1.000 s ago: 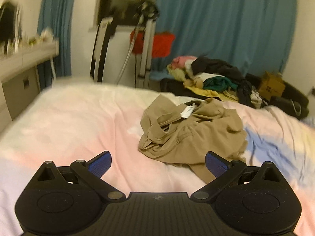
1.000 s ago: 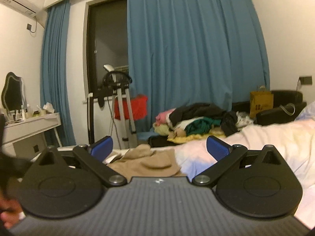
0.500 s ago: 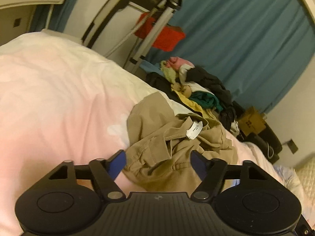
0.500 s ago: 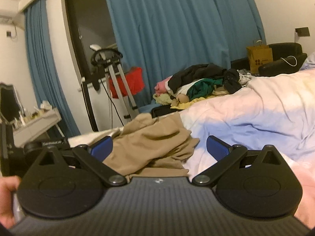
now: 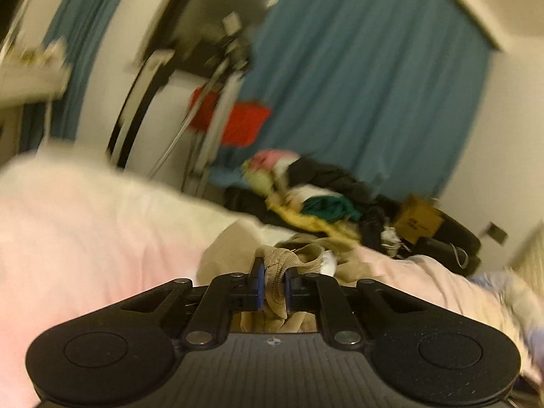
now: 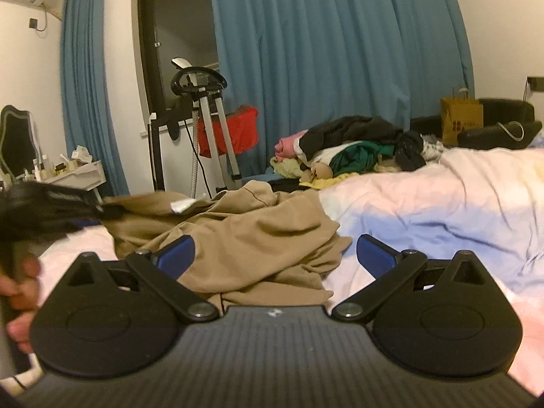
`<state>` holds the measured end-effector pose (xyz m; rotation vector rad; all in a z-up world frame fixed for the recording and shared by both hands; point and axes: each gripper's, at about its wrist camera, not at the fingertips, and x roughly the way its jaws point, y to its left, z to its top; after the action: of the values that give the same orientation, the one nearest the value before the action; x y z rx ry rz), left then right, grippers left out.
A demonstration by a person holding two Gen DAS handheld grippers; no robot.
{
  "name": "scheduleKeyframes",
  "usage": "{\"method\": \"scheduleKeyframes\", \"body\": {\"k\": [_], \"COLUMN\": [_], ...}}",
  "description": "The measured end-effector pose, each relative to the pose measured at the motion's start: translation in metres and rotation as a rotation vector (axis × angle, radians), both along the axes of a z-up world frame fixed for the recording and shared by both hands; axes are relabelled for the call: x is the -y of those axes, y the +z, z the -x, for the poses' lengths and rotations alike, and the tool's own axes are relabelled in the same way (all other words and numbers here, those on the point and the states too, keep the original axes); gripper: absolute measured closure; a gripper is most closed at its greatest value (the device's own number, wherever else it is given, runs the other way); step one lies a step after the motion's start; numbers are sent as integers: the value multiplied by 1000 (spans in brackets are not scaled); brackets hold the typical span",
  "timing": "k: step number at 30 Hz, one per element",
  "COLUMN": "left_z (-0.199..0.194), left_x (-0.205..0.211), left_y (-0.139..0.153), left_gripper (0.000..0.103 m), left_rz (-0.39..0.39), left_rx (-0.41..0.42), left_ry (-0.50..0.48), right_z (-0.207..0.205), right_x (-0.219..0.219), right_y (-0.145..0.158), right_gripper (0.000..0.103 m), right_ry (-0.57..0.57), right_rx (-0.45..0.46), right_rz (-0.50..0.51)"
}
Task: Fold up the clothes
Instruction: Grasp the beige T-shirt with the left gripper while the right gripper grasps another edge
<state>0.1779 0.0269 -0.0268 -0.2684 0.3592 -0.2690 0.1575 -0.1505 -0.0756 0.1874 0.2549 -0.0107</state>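
Tan garment pinched at its ribbed hem

Tan garment crumpled on the pastel bedsheet, spread from the bed's left edge toward the middle. Ribbed hem bunched between the blue pads of the left gripper, jaws closing and nearly together on the cloth. Right gripper spread wide just before the near edge of the fabric, nothing between its pads. Heap of clothes beyond the bed, well apart.
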Motion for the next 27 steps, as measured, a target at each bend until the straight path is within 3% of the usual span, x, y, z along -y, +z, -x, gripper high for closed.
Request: {"method": "scheduleKeyframes", "body": {"k": [2, 5, 9, 12, 13, 14, 19, 24, 27], "left_z": [30, 74, 127, 144, 142, 139, 125, 99, 88], "left_x": [4, 5, 0, -12, -16, -20, -41, -57, -65], "left_y": [15, 28, 19, 4, 0, -3, -22, -42, -57], "left_gripper": [92, 93, 93, 93, 93, 92, 92, 91, 91], "left_rz": [-23, -21, -32, 8, 27, 45, 136, 221, 248], "left_rx": [41, 32, -32, -138, -166, -195, -317, -433, -493], "left_ry": [-28, -60, -50, -21, -13, -5, 28, 40, 37], "right_z": [5, 16, 35, 49, 50, 49, 17, -53, -90], "right_x": [0, 0, -5, -15, -20, -25, -53, -115, -152], "right_y": [5, 14, 25, 35, 39, 43, 60, 66, 53], "right_gripper": [0, 0, 0, 4, 13, 30, 54, 69, 72], "right_ry": [-2, 0, 36, 114, 152, 190, 350, 549, 623], "right_rx": [15, 37, 57, 61, 57, 52, -8, -152, -262], "right_rz": [4, 16, 46, 85, 111, 136, 197, 410, 545]}}
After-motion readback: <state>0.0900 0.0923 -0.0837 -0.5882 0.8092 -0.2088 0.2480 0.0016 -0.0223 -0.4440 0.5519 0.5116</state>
